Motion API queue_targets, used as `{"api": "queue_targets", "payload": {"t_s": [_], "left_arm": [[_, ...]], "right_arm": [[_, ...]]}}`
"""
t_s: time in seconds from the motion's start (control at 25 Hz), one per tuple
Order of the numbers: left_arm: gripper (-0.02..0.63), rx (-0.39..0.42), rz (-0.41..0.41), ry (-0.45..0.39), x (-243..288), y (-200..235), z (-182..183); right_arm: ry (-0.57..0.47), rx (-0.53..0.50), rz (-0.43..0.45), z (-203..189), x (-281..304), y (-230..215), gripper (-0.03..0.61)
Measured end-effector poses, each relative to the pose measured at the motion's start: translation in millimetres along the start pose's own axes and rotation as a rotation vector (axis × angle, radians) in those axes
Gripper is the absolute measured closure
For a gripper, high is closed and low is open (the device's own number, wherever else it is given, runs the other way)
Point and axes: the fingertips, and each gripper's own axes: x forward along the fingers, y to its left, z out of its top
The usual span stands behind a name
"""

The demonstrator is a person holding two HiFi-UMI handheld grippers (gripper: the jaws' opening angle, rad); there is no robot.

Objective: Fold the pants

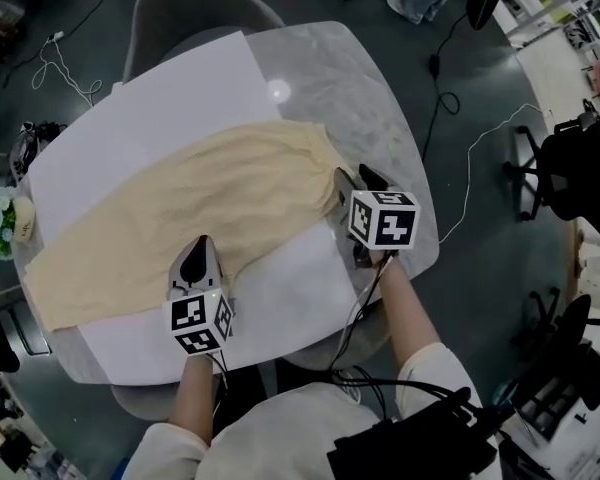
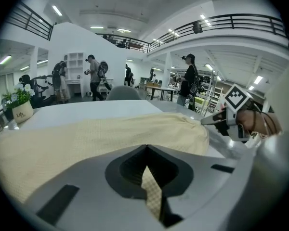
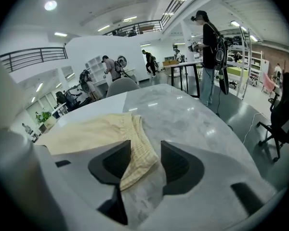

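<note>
The pants [image 1: 200, 213] lie on the surface [image 1: 380, 108], their long axis slanting from the leg ends at your near left to the waistband at your right. Your right gripper [image 1: 352, 180] is at that waistband end, jaws wide apart with the corner loose between them. Your left gripper [image 1: 202, 243] pinches the near edge mid-length.

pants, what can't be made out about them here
- Pants edge pinched in the left tongs: head view, hidden by the gripper's own body.
- Layers underneath: every view, covered by the top cloth.
- Leg end: left gripper view, cut off at the left edge.
</note>
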Motion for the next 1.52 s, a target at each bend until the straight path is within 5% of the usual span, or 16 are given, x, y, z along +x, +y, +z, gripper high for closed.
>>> {"api": "queue_targets", "payload": {"t_s": [0.4, 0.64, 0.96, 1.16, 1.52], "left_arm": [[0.609, 0.002, 0.005, 0.019, 6.9, 4.8, -10.1], [0.609, 0.0, 0.007, 0.034, 6.6, 5.3, -15.6], [0.609, -0.001, -0.003, 0.026, 3.3, 7.0, -14.3], [0.609, -0.008, -0.002, 0.011, -3.0, 11.4, -11.6], [0.609, -0.029, 0.022, -0.031, -28.1, 34.8, -3.2]], "right_arm": [[0.056, -0.105, 0.07, -7.2, 22.4, 5.1, 0.405], [0.069, -0.017, 0.095, -10.3, 24.8, 4.0, 0.423], [0.14, 0.027, 0.079, -14.4, 24.5, 10.4, 0.471], [0.128, -0.069, 0.0, -11.5, 18.2, 21.5, 0.549], [0.091, -0.077, -0.038, -6.9, -3.0, 35.4, 0.561]]}}
